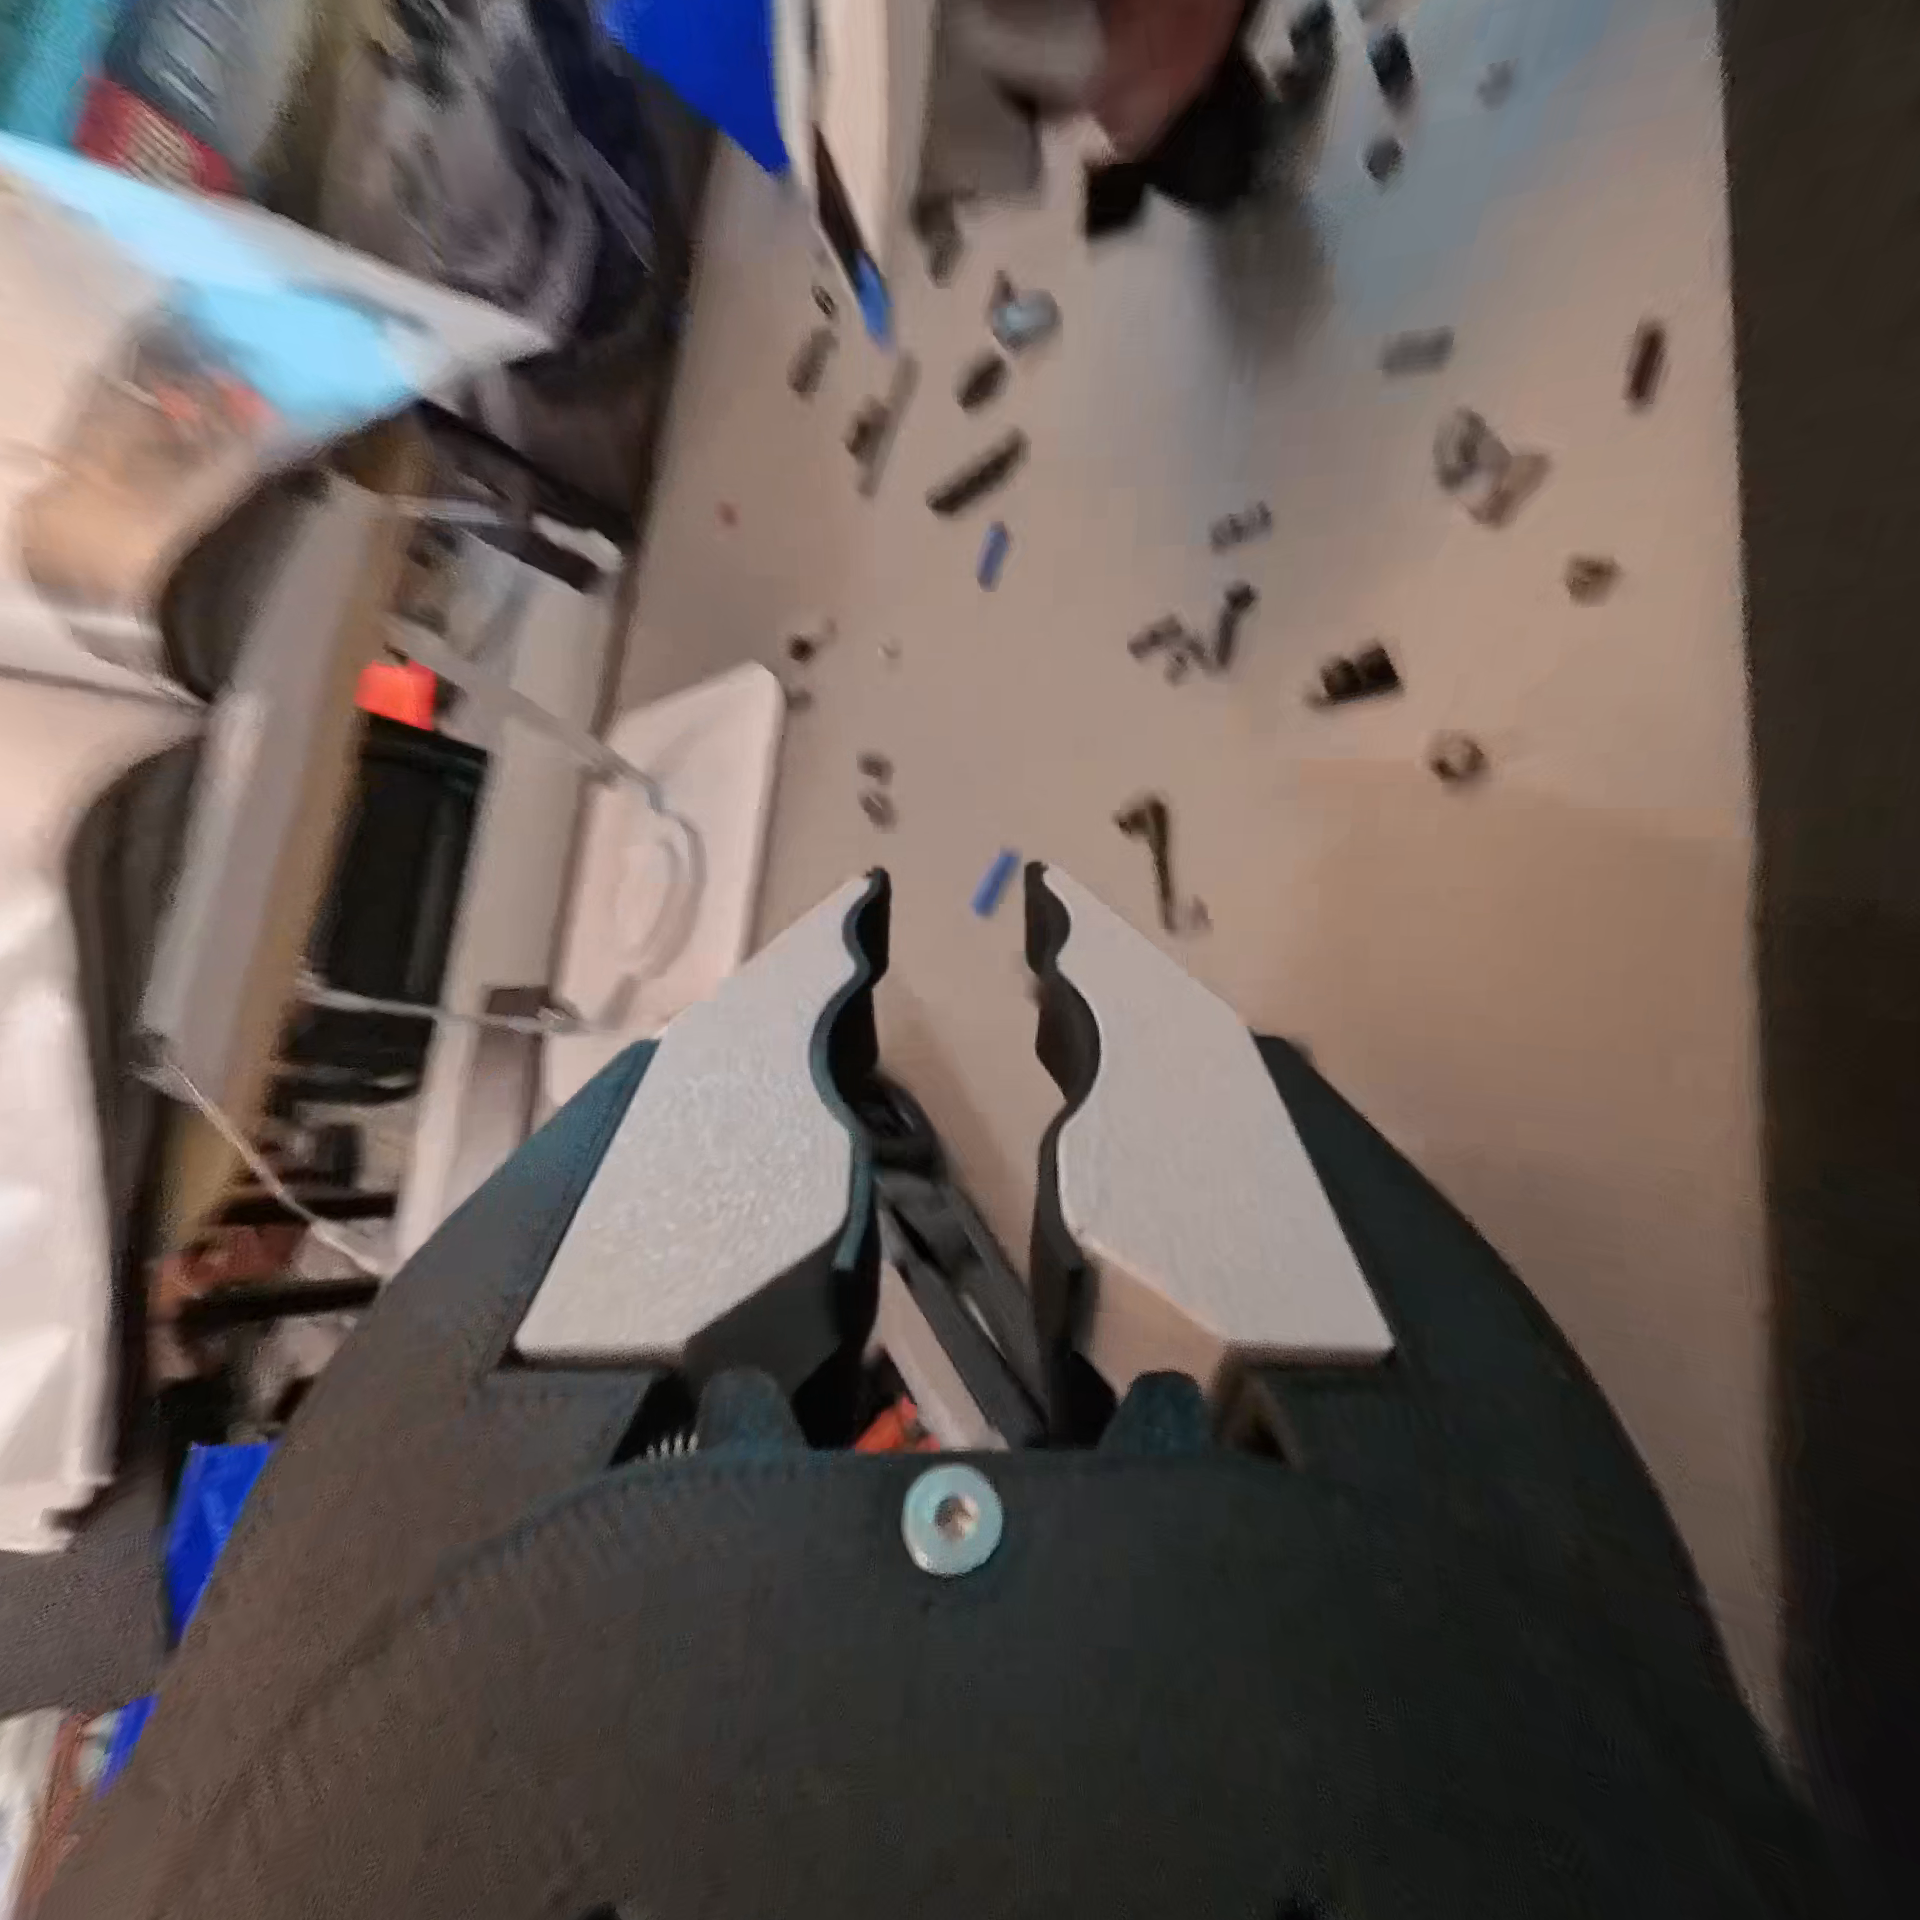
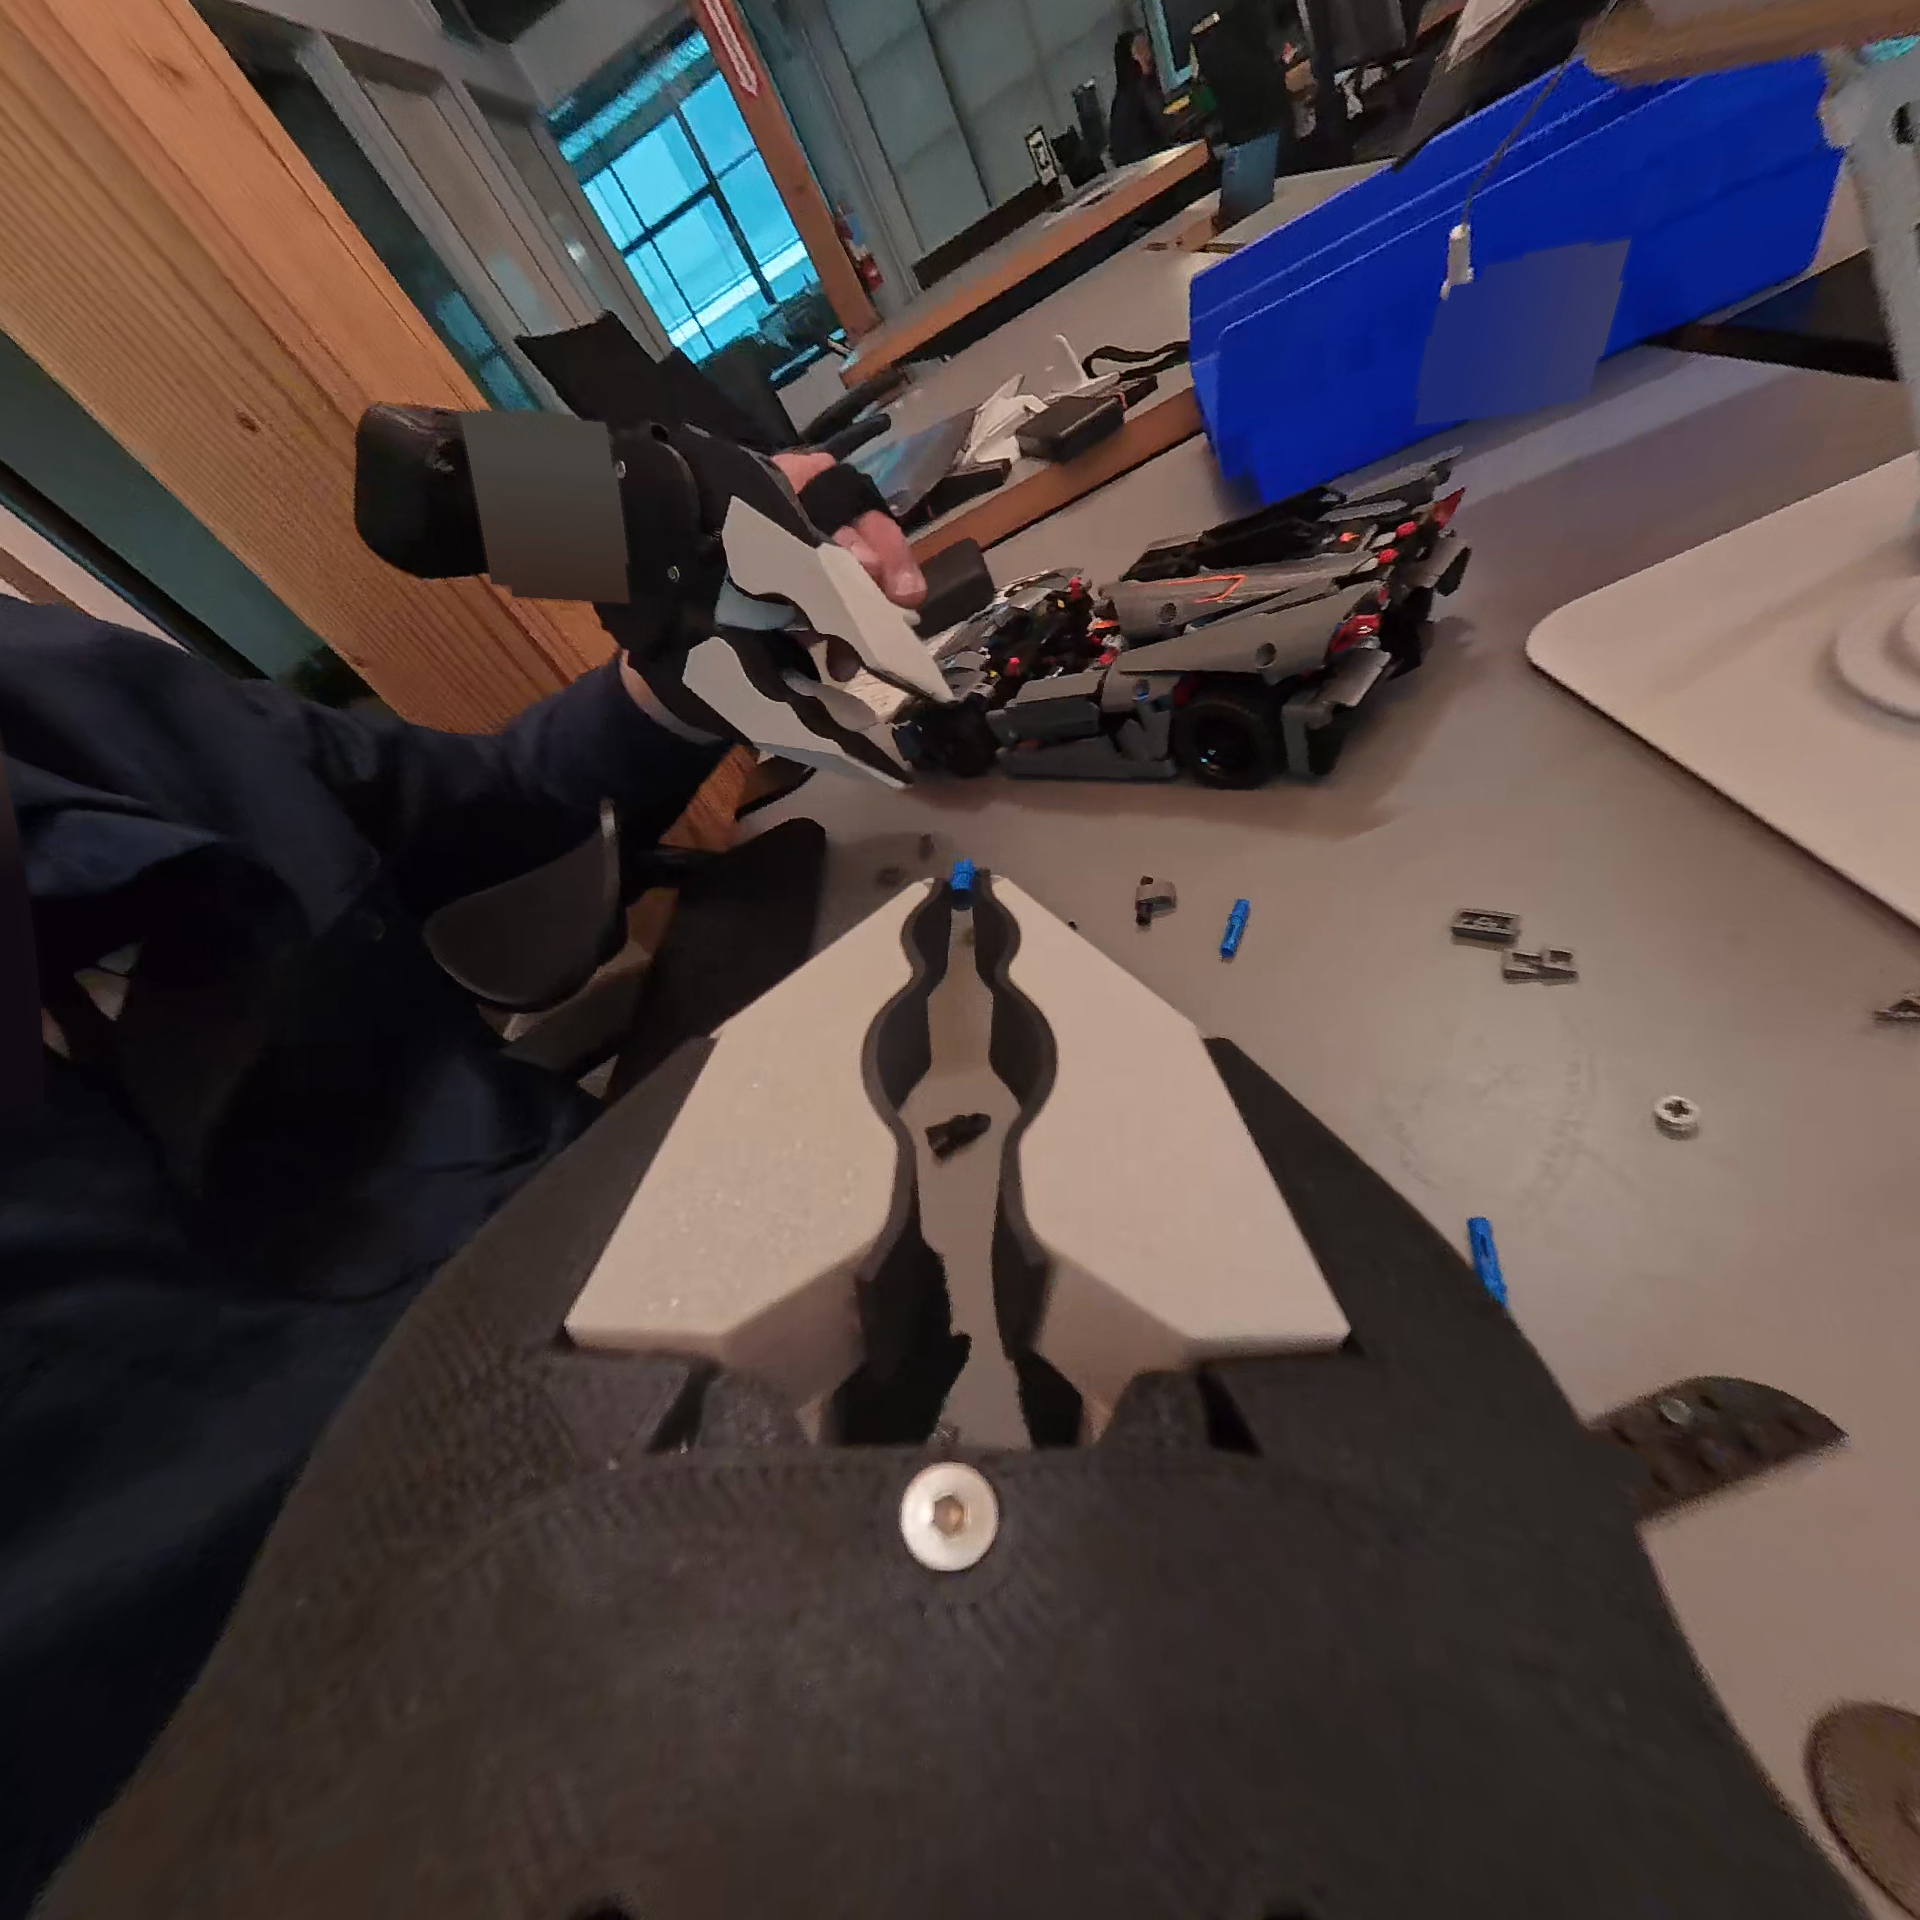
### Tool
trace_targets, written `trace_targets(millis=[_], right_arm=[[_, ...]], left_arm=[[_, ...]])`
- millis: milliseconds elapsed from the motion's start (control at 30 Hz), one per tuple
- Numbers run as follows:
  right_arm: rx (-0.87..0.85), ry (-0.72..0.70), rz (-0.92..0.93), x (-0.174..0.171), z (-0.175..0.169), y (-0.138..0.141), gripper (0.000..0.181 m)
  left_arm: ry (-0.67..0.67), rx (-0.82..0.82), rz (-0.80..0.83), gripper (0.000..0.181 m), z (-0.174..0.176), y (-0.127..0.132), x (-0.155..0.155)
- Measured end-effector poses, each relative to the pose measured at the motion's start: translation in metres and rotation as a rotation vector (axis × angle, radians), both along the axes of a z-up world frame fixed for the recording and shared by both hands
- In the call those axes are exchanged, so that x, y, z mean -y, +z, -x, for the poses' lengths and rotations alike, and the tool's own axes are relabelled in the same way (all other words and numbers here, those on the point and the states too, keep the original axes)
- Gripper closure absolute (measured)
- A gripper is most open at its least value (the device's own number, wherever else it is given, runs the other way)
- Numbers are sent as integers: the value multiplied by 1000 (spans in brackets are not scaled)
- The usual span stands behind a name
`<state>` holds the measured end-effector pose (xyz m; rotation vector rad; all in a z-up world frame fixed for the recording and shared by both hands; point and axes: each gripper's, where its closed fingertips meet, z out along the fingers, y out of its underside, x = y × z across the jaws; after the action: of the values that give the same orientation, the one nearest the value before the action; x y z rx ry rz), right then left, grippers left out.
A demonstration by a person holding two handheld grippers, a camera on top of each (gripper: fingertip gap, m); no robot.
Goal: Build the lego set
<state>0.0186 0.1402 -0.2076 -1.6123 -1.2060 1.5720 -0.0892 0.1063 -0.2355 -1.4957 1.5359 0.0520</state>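
Right hand-held gripper (image 2: 963, 891): clenched on a small blue pin (image 2: 963, 878) at its fingertips, held above the near part of the grey tabletop (image 2: 1351, 1039). Left hand-held gripper (image 1: 956, 883): released, jaws apart with nothing between them; in the right wrist view it sits at the nose of the car.

Progress: the lego car (image 2: 1226, 644) stands well advanced, with bodywork, panels and wheels fitted. Loose parts remain scattered: two more blue pins (image 2: 1233, 927), several small dark pieces (image 2: 1512, 943) and a round grey piece (image 2: 1675, 1115). Judged unfinished; the held pin is likely next for fitting, though its socket cannot be identified.

Clearances: open tabletop lies between the right hand-held gripper and the car, with only small parts to avoid. The tabletop edge runs close on the left, beside the person's dark sleeve (image 2: 312, 790). A white stand base (image 2: 1714, 665) bounds the right side. A blue bin (image 2: 1507, 301) stands behind the car, limiting room beyond it.
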Motion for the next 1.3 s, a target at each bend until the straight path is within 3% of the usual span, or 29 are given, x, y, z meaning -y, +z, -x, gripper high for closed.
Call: trace_targets(millis=[200,433,667,867,1067,1300], right_arm=[[14,-59,-59,-12,-13,5,180],[3,-155,-100,-31,-35,15,180],[17,-164,-130,-32,-39,15,180],[39,-144,-145,-26,-34,12,180],[38,-176,-154,-33,-40,14,180],[46,-231,-182,-44,-53,17,180]], left_arm=[[62,12,206,154,33,-23,26],[43,-94,340,147,31,-57,45],[140,-112,441,147,70,-61,60],[189,-173,533,146,100,-82,81],[128,-164,515,145,77,-85,75],[14,-144,436,139,21,-83,47]])
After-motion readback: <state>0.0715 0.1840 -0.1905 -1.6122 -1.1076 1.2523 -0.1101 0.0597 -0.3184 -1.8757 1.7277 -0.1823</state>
